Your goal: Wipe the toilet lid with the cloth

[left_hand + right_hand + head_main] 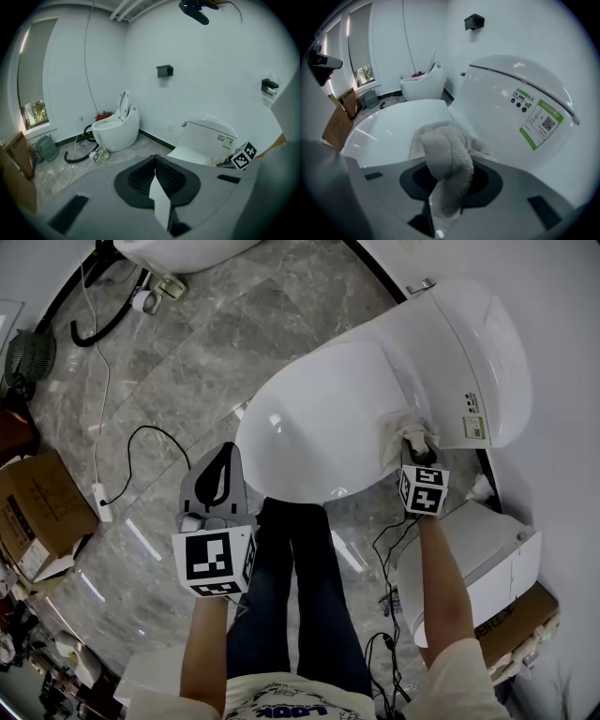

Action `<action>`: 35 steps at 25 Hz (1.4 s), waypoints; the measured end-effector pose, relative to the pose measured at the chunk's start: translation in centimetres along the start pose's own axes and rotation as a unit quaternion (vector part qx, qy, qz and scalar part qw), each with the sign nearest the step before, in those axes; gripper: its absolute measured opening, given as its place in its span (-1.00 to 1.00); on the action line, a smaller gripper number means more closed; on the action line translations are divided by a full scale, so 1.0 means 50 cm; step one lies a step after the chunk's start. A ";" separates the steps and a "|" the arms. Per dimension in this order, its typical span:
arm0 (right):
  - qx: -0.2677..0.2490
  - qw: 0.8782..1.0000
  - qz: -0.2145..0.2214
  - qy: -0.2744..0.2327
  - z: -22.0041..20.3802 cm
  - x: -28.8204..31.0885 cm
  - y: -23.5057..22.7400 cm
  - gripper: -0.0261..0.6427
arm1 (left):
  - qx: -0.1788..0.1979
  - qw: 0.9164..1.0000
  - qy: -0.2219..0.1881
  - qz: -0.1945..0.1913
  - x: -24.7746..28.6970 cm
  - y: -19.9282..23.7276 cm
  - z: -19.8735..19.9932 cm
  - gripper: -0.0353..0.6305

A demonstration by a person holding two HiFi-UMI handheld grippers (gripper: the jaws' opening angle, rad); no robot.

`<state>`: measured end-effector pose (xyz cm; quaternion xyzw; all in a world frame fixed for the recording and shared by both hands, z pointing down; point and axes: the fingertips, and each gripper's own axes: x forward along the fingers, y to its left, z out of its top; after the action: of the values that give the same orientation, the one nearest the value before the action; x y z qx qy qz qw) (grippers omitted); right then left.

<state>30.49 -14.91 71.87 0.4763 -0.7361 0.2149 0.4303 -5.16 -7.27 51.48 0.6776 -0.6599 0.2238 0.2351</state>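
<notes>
A white toilet with its lid [319, 423] down fills the middle of the head view. A fluffy off-white cloth [401, 432] lies pressed on the lid's right rear part, close to the tank [483, 352]. My right gripper [419, 444] is shut on that cloth; in the right gripper view the cloth [445, 164] bulges out between the jaws and rests on the lid [389, 126]. My left gripper [217, 482] is held off the toilet's front left, over the floor, jaws shut with nothing in them [154, 176].
A second white toilet [115, 129] stands across the room with a black hose [98, 324] and a white cable [98, 427] on the marble floor. Cardboard boxes [37, 512] lie at left. A white unit [478, 568] and black wires [389, 568] sit at the right.
</notes>
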 end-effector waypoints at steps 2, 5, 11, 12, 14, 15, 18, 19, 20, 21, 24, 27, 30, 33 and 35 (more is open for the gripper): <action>0.002 1.000 -0.004 0.002 -0.009 -0.006 0.006 -0.58 | -0.001 1.000 -0.001 0.000 -0.005 0.002 -0.001 -0.87; -0.001 1.000 -0.007 0.007 -0.018 -0.015 0.021 -0.58 | -0.002 1.000 -0.002 0.000 -0.012 0.007 -0.003 -0.87; 0.004 1.000 -0.012 0.013 -0.042 -0.033 0.057 -0.59 | -0.008 1.000 -0.004 0.000 -0.025 0.015 -0.011 -0.87; 0.005 1.000 -0.013 0.014 -0.047 -0.036 0.065 -0.59 | -0.009 1.000 -0.005 0.000 -0.028 0.017 -0.013 -0.87; 0.009 1.000 -0.016 0.015 -0.055 -0.040 0.080 -0.59 | -0.011 1.000 -0.005 0.002 -0.032 0.023 -0.015 -0.87; 0.011 1.000 -0.017 0.016 -0.058 -0.042 0.087 -0.59 | -0.012 1.000 -0.006 0.003 -0.034 0.026 -0.016 -0.87; 0.019 0.999 -0.023 0.020 -0.069 -0.050 0.111 -0.59 | -0.016 1.000 -0.007 0.008 -0.044 0.040 -0.021 -0.87; 0.023 0.999 -0.025 0.022 -0.072 -0.052 0.120 -0.59 | -0.017 1.000 -0.008 0.010 -0.048 0.046 -0.023 -0.87; 0.028 0.999 -0.027 0.023 -0.076 -0.053 0.127 -0.59 | -0.019 1.000 -0.009 0.012 -0.051 0.053 -0.025 -0.87; 0.034 0.999 -0.030 0.023 -0.079 -0.055 0.135 -0.59 | -0.021 1.000 -0.009 0.014 -0.054 0.059 -0.027 -0.87; 0.055 0.997 -0.041 0.025 -0.086 -0.061 0.158 -0.59 | -0.027 0.999 -0.011 0.020 -0.064 0.079 -0.033 -0.87; 0.063 0.997 -0.045 0.026 -0.090 -0.067 0.188 -0.59 | -0.032 0.999 -0.010 0.027 -0.074 0.101 -0.044 -0.87; 0.063 0.997 -0.044 0.027 -0.096 -0.072 0.219 -0.59 | -0.038 0.999 -0.009 0.033 -0.083 0.119 -0.055 -0.87; 0.057 0.997 -0.043 0.027 -0.101 -0.076 0.247 -0.59 | -0.042 0.998 -0.009 0.037 -0.089 0.132 -0.064 -0.87; 0.050 0.998 -0.040 0.029 -0.103 -0.078 0.270 -0.59 | -0.045 0.998 -0.009 0.040 -0.094 0.142 -0.067 -0.87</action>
<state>21.42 -3.02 72.61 0.5194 -0.6921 0.2479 0.4357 -12.38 -1.65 51.40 0.6413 -0.6982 0.1966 0.2503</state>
